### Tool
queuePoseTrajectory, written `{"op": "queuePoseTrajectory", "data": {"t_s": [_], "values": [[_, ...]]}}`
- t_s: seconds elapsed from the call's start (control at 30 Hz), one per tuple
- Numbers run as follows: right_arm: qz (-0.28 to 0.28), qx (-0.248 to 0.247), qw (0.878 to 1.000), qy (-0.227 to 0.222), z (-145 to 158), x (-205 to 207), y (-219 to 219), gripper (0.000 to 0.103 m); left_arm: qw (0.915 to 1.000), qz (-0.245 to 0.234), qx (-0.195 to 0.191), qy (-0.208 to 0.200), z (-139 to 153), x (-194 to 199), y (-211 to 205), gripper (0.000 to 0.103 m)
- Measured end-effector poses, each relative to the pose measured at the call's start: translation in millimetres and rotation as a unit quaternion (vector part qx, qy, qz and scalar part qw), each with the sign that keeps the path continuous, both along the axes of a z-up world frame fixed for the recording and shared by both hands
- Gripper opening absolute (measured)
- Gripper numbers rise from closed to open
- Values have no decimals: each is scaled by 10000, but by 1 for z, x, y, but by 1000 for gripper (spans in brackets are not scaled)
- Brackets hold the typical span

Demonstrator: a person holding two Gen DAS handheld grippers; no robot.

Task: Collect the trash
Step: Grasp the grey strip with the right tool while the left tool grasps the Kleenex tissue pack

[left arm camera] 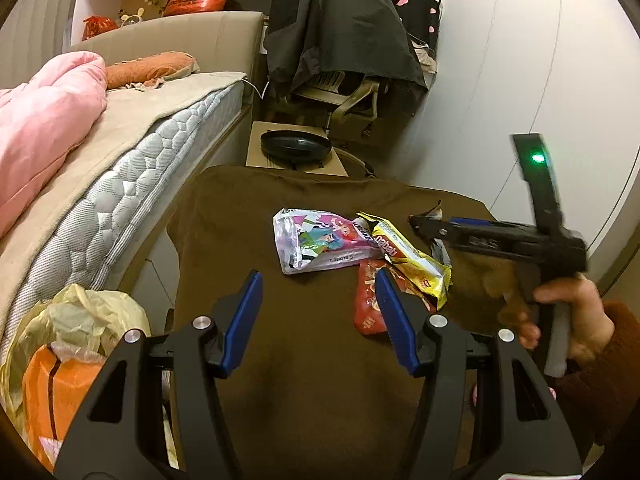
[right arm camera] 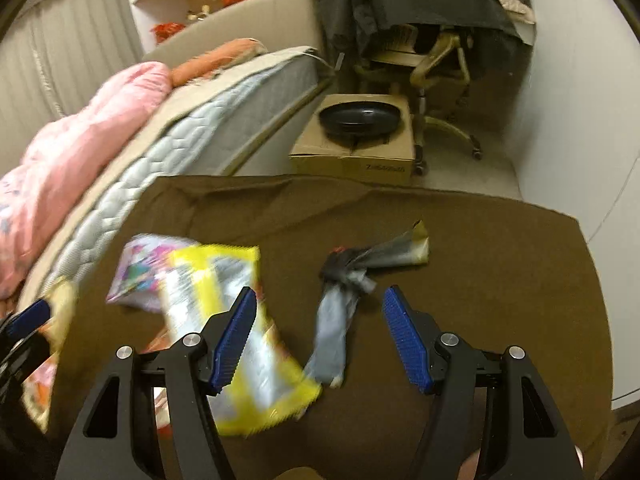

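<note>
The right gripper (right arm camera: pixel 318 320), jaws apart and empty, hangs nearest the grey wrapper (right arm camera: pixel 334 336), apparently lying lengthwise between them.

Wrappers (left arm camera: pixel 360 248) lie clustered on the cloth-covered table (left arm camera: pixel 280 360), bed (left arm camera: pixel 120 184) left, box (left arm camera: pixel 296 160) behind.
</note>
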State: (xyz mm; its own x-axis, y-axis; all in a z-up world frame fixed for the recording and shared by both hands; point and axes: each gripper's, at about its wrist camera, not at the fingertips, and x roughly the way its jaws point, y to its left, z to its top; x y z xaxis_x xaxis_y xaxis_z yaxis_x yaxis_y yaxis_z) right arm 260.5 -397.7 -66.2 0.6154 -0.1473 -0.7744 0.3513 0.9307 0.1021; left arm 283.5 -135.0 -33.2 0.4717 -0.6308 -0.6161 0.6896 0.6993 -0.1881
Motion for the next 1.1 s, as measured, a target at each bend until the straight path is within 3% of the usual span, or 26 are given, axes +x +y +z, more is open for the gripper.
{"op": "queuePoseTrajectory", "data": {"t_s": [0.13, 0.17, 0.2, 0.43, 0.6, 0.77, 0.87, 1.1], "values": [[95, -71, 9992, 381, -15, 16, -2, 42, 9999, -76, -47, 46, -5, 5, 1, 55], [164, -31, 9994, 294, -14, 15, -2, 30, 9999, -105, -73, 60, -6, 7, 2, 55], [188, -38, 9993, 320, -13, 12, -2, 27, 9999, -130, -92, 68, -6, 8, 1, 56], [522, -385, 9979, -58, 18, -43, 24, 25, 9989, -451, -127, -81, 1, 35, -25, 58], [702, -413, 9965, -210, 28, -97, 42, 25, 9980, -633, -2, 48, 1, 74, -60, 58], [822, -379, 9955, -287, 28, -129, 50, 25, 9941, -652, 362, 785, -24, 103, -83, 58], [855, -251, 9953, -369, 26, -141, 48, 25, 9898, -806, 371, 1116, -31, 95, -76, 58], [644, 49, 9962, -585, 20, -156, 35, 25, 9814, -1425, 622, 1128, -29, 29, -51, 58]]}}
